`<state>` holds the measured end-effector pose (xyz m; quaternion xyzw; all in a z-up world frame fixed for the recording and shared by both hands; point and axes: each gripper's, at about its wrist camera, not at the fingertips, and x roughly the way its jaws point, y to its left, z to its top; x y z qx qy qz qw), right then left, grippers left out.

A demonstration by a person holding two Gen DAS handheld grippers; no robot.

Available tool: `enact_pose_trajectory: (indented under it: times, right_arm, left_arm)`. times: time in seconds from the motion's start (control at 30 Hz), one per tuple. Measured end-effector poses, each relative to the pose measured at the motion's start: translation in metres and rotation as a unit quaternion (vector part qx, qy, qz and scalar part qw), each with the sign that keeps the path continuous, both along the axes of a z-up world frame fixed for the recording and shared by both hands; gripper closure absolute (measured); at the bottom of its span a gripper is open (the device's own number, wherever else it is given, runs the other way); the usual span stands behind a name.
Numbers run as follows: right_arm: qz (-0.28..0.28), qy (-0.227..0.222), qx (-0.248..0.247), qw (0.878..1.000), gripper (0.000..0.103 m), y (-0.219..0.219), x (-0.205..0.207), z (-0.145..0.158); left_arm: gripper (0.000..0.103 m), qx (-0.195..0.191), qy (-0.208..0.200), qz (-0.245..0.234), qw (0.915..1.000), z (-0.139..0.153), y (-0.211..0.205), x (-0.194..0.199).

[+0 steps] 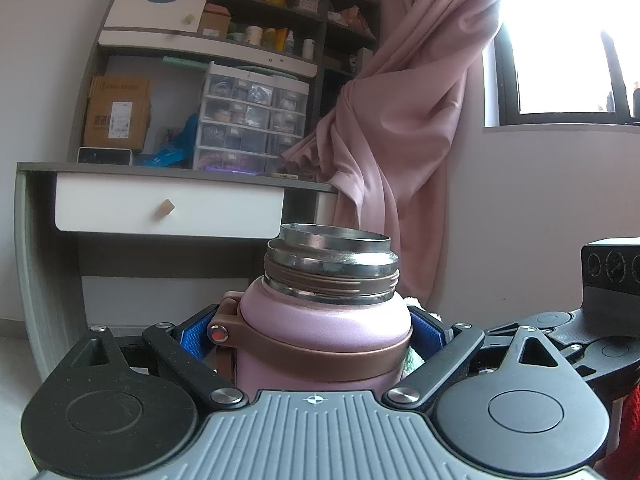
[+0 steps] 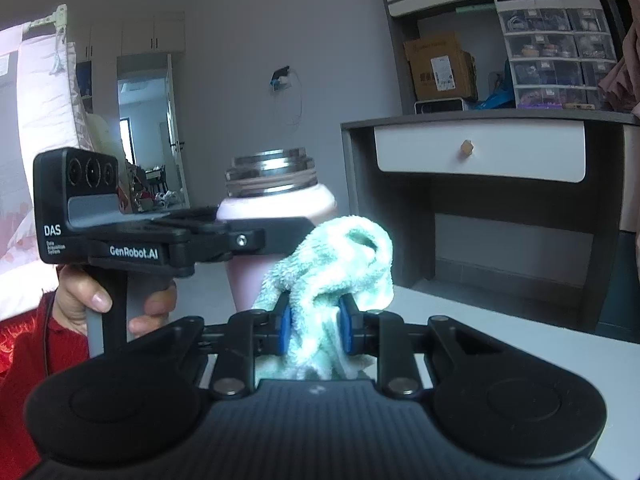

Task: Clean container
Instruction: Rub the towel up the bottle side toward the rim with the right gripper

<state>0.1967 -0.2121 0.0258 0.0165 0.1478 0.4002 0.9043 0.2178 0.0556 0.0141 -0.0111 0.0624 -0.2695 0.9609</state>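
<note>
1. While the left gripper (image 1: 316, 336) clamps its blue pads on the pink steel-necked flask (image 1: 324, 340) just under the shoulder, the flask stands upright with its lid off and its mouth open.
2. Over on the right, the right gripper (image 2: 314, 330) is clenched on a bunched mint-green terry cloth (image 2: 340, 264), hovering just beside the flask body, above the white tabletop (image 2: 500, 336).
3. Best play now, I reckon: keep the flask steady, press the cloth flat to the wall, wipe in firm strokes.
4. Careful of the threaded neck: loops could snag there.
</note>
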Motion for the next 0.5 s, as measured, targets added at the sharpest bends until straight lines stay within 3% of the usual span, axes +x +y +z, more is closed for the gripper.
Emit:
enact_pose_trajectory:
  times: [0.5]
  right_arm:
    - [0.017, 0.032, -0.074, 0.997, 0.079, 0.022, -0.003, -0.026]
  left_arm:
    - [0.009, 0.002, 0.001, 0.0, 1.0, 0.0, -0.001, 0.0]
